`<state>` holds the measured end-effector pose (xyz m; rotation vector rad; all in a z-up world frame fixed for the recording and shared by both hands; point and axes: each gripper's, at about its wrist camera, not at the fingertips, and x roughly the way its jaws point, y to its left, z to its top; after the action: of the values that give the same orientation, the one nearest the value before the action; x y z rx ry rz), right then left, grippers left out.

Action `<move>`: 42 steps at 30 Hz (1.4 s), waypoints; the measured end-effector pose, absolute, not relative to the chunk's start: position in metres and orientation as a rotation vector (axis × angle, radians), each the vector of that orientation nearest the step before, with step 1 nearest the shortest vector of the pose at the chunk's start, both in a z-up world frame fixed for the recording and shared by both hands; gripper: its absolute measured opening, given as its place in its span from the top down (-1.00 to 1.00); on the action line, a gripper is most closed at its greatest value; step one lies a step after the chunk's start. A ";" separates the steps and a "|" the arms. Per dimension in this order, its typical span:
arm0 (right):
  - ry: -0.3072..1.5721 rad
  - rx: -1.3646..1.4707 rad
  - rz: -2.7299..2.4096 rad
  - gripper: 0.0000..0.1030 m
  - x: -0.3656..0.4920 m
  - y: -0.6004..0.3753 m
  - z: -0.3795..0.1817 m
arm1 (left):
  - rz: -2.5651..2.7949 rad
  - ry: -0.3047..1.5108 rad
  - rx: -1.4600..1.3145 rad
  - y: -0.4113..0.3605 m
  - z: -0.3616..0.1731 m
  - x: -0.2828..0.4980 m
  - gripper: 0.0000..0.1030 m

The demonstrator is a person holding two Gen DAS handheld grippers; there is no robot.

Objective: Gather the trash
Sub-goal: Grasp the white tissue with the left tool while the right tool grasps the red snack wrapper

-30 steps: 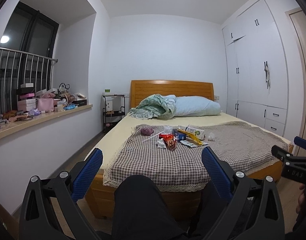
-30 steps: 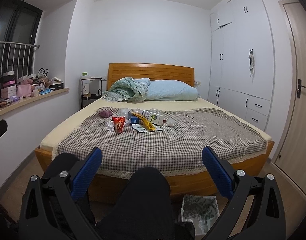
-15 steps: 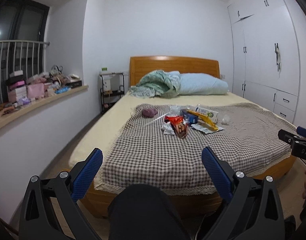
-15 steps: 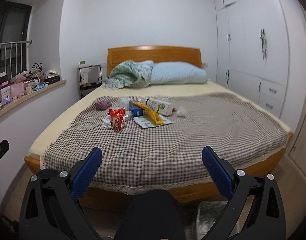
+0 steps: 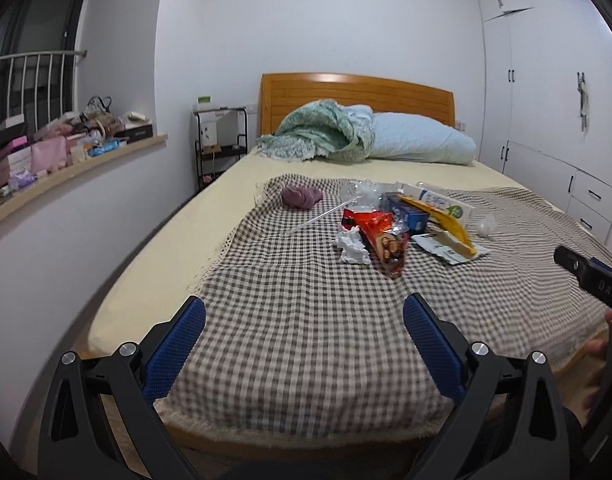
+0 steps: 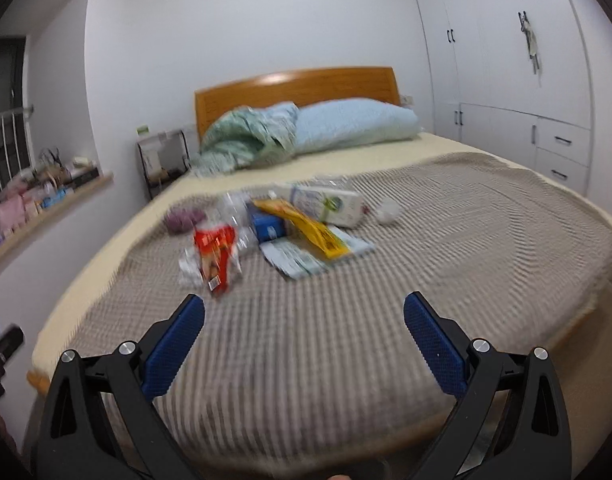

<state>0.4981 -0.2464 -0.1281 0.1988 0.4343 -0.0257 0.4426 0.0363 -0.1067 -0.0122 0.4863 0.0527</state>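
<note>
A heap of trash lies mid-bed on a checked cloth (image 5: 306, 312): a red snack bag (image 5: 382, 236), crumpled white paper (image 5: 352, 246), a yellow wrapper (image 5: 446, 220), a blue packet (image 5: 412, 214), a white carton (image 5: 442, 202), a clear straw (image 5: 318, 220) and clear plastic (image 5: 362, 192). My left gripper (image 5: 304, 312) hangs open over the cloth's near end, short of the heap. My right gripper (image 6: 304, 312) is open too, nothing between its fingers; its blurred view shows the red snack bag (image 6: 216, 252), yellow wrapper (image 6: 306, 228) and carton (image 6: 326, 204).
A purple cloth ball (image 5: 302, 197) and a small white ball (image 5: 486, 226) lie beside the heap. Pillow (image 5: 422, 144) and green blanket (image 5: 318, 136) sit by the headboard. A cluttered window ledge (image 5: 66, 160) runs left; white wardrobes (image 5: 546, 100) stand right; a black rack (image 5: 220, 144) is beside the bed.
Both grippers have risen and moved in over the foot of the bed toward the heap. The person's dark legs have dropped out of view. Both stay open.
</note>
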 end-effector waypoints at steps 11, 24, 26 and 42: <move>0.657 0.092 0.209 -0.54 0.649 -0.177 -0.179 | -0.002 0.614 -0.030 0.042 -0.151 0.575 -0.80; 0.823 0.097 0.287 0.62 0.757 -0.153 -0.218 | -0.164 0.737 -0.158 0.035 -0.195 0.694 -0.72; 0.810 0.111 0.298 0.64 0.749 -0.159 -0.216 | -0.172 0.766 -0.170 0.027 -0.201 0.717 -0.58; 0.609 0.087 0.227 0.72 0.719 -0.212 -0.154 | -0.141 0.918 -0.143 -0.011 -0.245 0.780 0.83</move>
<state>0.7191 -0.2115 -0.1542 0.0869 0.6093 0.2270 0.7802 -0.0111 -0.2446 -0.1429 0.9185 -0.1411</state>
